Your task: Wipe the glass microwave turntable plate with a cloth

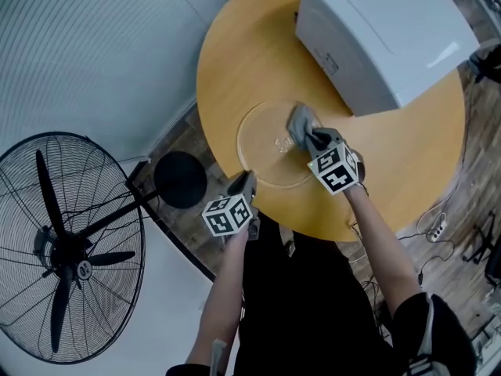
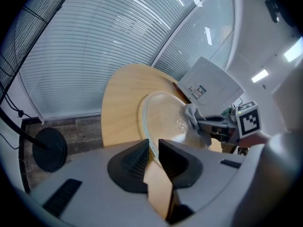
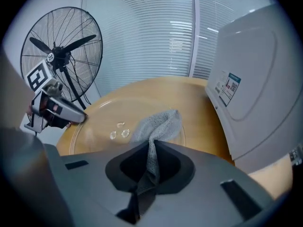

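The clear glass turntable plate lies flat on the round wooden table. My left gripper is shut on the plate's near left rim; in the left gripper view the rim passes between the two dark pads. My right gripper is over the plate's right side, shut on a grey cloth. In the right gripper view the cloth runs up out of the jaws and drapes onto the glass, beside the plate's small raised bumps.
A white microwave stands on the table's far right, close to the plate. A black standing fan and its round base are on the floor to the left. Cables and a power strip lie on the floor at right.
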A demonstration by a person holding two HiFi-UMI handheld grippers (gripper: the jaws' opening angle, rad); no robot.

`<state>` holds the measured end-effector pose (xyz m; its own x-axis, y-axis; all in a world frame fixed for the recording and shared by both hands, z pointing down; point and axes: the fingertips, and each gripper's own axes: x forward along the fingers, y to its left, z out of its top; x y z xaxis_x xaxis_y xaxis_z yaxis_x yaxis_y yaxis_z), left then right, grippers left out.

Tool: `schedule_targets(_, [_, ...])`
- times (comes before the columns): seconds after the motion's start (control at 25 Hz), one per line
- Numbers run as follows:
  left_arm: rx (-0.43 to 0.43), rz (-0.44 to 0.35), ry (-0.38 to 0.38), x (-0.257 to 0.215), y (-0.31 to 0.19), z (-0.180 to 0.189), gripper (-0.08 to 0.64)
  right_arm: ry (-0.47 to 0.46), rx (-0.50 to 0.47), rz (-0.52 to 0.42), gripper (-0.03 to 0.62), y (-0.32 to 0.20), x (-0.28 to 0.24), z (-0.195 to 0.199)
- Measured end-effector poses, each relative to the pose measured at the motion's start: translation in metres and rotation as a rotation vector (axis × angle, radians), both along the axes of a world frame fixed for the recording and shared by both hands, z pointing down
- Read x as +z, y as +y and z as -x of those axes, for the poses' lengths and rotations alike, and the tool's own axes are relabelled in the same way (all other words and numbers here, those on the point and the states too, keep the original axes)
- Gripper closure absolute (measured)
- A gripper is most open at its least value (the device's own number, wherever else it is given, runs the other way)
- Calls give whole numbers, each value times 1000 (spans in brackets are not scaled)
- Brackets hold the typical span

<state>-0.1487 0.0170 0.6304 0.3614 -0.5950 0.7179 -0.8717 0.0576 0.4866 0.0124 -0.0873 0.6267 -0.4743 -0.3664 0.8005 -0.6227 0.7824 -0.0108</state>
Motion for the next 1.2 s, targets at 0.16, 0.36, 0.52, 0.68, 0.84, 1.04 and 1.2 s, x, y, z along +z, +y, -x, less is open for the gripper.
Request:
schedule_targets(0.16, [9, -2, -1, -1, 0, 0, 502, -16, 19, -12, 566, -24, 0, 17])
schedule_targets(0.36, [15, -7, -12, -1, -1, -1, 499, 5, 4, -37, 568, -45, 0, 42])
schedule_targets(0.52, [9, -9, -12, -1, 0, -1, 499, 0, -37, -44, 571, -45, 1, 70])
schedule_targets(0.68, [8, -8, -18, -1, -1, -1, 499, 14, -109, -66, 571, -31, 0, 96])
schedule_targets(0.84, [9, -11, -25, -1, -1, -1, 499, 7, -192, -74, 571, -5, 0, 121])
schedule_targets(1.04, [17, -11, -38, 0, 0, -1, 499, -11, -302, -60, 571, 36, 1, 136])
schedule_targets(1.2, [20, -10, -45, 0, 0, -1, 502, -31, -370, -14, 569, 72, 2, 131])
